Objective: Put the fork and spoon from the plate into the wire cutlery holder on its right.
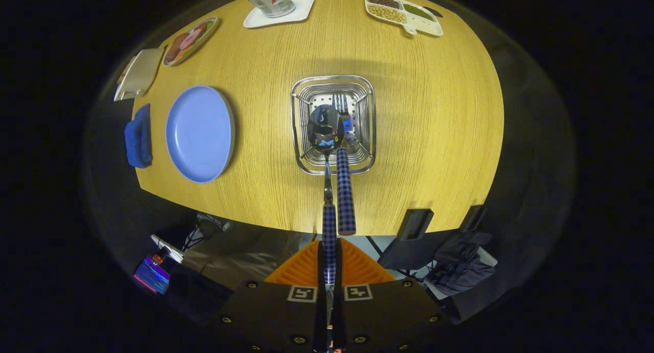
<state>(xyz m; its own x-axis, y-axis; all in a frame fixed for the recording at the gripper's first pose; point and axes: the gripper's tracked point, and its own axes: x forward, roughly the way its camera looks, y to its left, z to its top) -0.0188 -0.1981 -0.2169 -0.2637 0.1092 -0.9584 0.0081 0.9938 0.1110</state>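
Gripper view: our gripper (329, 271) has both fingers clamped on the spoon (326, 128) by its checked handle, bowl hanging over the wire holder (333, 124) at 12 o'clock ahead of the fingers. We see the fork (345, 189) standing in the holder, tines down, its checked handle just beside the spoon's. Blue plate (200, 133) sits on the wooden table (434, 113) at the holder's 9 o'clock, well apart, with a blue cloth (138, 137) beyond it.
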